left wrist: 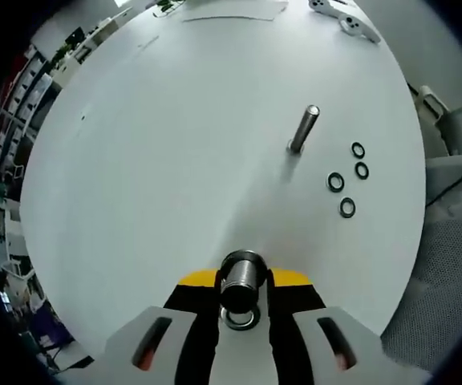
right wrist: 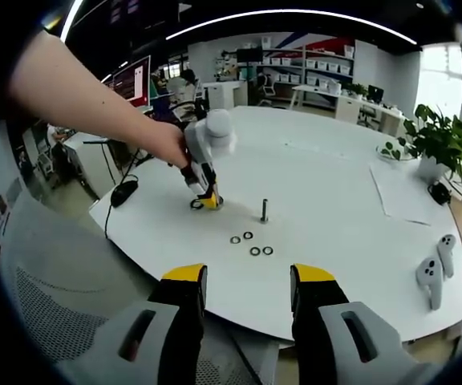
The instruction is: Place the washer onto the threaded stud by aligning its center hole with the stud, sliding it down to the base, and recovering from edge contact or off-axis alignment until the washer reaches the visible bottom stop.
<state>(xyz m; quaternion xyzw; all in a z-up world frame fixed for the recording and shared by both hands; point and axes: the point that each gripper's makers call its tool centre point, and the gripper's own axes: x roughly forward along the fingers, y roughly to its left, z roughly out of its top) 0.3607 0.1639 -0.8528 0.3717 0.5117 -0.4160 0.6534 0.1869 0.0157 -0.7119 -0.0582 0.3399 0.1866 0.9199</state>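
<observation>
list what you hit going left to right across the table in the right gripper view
Left gripper held by a person's hand → upright threaded stud → potted plant → white controllers near the table's right edge. The four loose washers lie below the stud, overlapping it in order.

My left gripper view looks steeply down, close over the surface [left wrist: 135, 160]. My right gripper view faces it from farther back. Both share the stud [left wrist: 303, 128] and loose washers [right wrist: 251, 245].
</observation>
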